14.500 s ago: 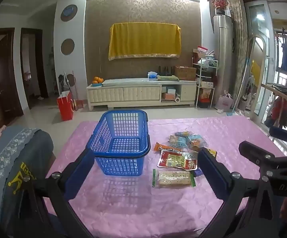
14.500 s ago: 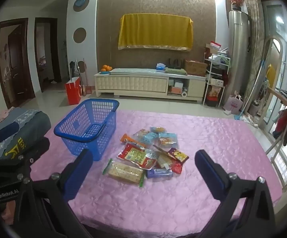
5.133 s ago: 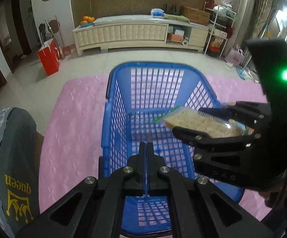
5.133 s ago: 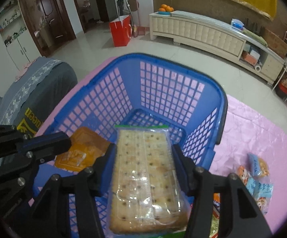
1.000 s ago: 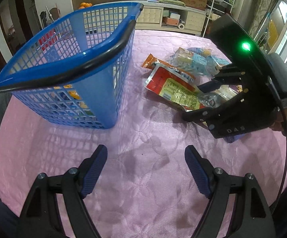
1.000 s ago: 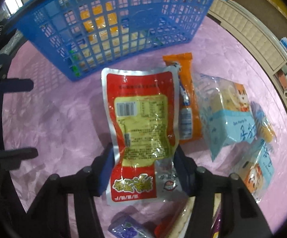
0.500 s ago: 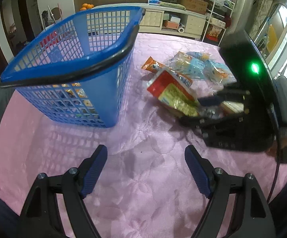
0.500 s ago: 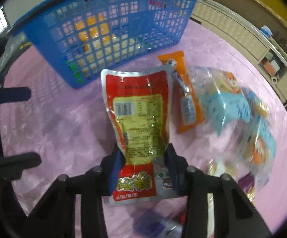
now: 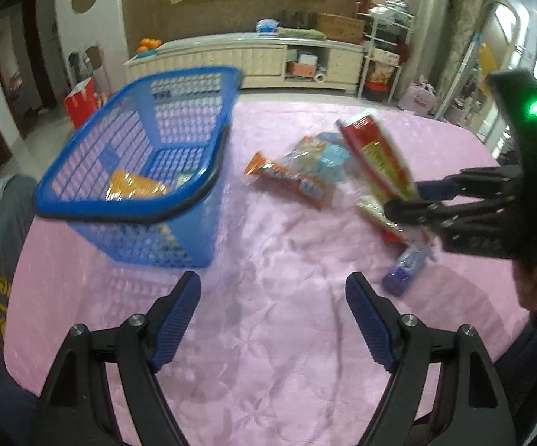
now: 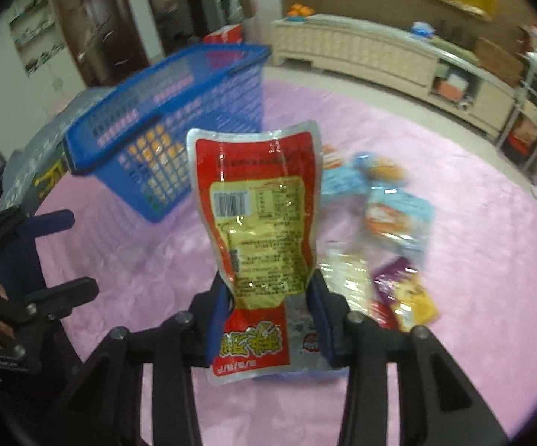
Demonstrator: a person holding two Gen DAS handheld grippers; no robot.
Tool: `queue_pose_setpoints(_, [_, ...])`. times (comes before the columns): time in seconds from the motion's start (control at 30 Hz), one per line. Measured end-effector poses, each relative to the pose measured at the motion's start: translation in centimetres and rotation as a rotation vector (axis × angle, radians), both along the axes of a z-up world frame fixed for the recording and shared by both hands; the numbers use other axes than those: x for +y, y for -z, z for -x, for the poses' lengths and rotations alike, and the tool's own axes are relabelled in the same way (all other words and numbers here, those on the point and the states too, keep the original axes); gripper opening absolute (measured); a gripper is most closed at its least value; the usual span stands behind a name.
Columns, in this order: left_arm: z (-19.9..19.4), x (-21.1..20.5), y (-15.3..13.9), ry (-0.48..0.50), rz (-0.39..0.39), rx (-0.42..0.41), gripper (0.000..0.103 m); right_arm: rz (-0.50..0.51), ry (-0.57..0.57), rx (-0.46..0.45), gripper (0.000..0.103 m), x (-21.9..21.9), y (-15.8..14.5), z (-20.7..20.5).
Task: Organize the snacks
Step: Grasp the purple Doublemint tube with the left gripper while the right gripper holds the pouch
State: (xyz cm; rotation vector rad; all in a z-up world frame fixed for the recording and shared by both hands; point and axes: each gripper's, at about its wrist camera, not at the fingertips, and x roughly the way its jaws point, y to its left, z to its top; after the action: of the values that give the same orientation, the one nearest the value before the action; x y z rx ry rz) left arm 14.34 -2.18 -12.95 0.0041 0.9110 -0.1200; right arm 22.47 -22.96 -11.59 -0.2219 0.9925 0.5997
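Red snack pouch [image 10: 264, 230] clamped in right tool [image 10: 268, 319]

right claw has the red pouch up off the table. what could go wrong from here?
1. The right claw pinches only the lower end of the red foil snack pouch; the long free end could flop or slip out in transit.
2. The blue plastic mesh basket has a raised rim, so a low carry might snag the pouch.
3. The open left claw holds nothing, so the light basket may slide if bumped.
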Motion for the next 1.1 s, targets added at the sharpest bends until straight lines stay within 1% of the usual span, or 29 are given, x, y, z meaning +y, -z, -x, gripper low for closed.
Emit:
queue_pose_setpoints(0.1, [-0.3, -1.7, -0.6, 0.057, -0.023, -0.010, 0.078, 0.001, 0.052, -0.016, 0.045, -2.2, -1.2, 1.3])
queue_pose_setpoints(0.2, [-0.7, -3.6, -0.6, 0.124, -0.031, -0.004, 0.078, 0.001, 0.108, -0.025, 0.045, -4.1, -1.3, 2.7])
queue_pose_setpoints(0.27, [-1.1, -5.1, -0.3, 0.177, -0.032, 0.015, 0.079, 0.006, 0.147, -0.028, 0.045, -5.4, -1.2, 3.4])
queue_pose_setpoints(0.4, [-1.7, -8.0, 0.6, 0.284, -0.077, 0.028, 0.079, 0.017, 0.218, -0.035, 0.046, -7.7, -1.1, 4.7])
queue_pose_setpoints(0.47, [-2.2, -9.5, 1.3, 0.327, -0.101, 0.047, 0.078, 0.009, 0.258, -0.027, 0.046, -8.8, -0.7, 5.1])
queue_pose_setpoints(0.53, [-2.5, -10.8, 2.0, 0.378, -0.098, 0.077, 0.074, 0.003, 0.297, -0.011, 0.046, -9.6, -0.2, 5.4])
queue_pose_setpoints(0.63, [-3.7, -12.2, 3.5, 0.443, -0.084, 0.133, 0.068, -0.037, 0.340, 0.025, 0.046, -11.0, 0.5, 5.6])
queue_pose_setpoints(0.67, [-4.2, -12.7, 4.2, 0.462, -0.090, 0.155, 0.067, -0.044, 0.352, 0.034, 0.046, -11.3, 0.7, 5.6])
queue_pose_setpoints(0.87, [-5.7, -14.9, 6.3, 0.550, -0.124, 0.217, 0.062, -0.061, 0.414, 0.082, 0.046, -13.2, 2.4, 5.4])
queue_pose_setpoints(0.93, [-6.2, -15.5, 6.9, 0.554, -0.155, 0.222, 0.060, -0.071, 0.422, 0.092, 0.046, -13.3, 2.7, 5.5])
queue_pose_setpoints(0.97, [-6.7, -15.7, 7.3, 0.555, -0.156, 0.234, 0.060, -0.075, 0.422, 0.093, 0.046, -13.4, 2.8, 5.6])
queue_pose_setpoints(1.07, [-7.8, -16.5, 8.3, 0.572, -0.141, 0.273, 0.048, -0.071, 0.422, 0.098, 0.046, -13.5, 3.1, 5.6])
queue_pose_setpoints(1.1, [-8.0, -16.8, 8.6, 0.583, -0.138, 0.284, 0.046, -0.073, 0.426, 0.102, 0.046, -13.7, 3.2, 5.5])
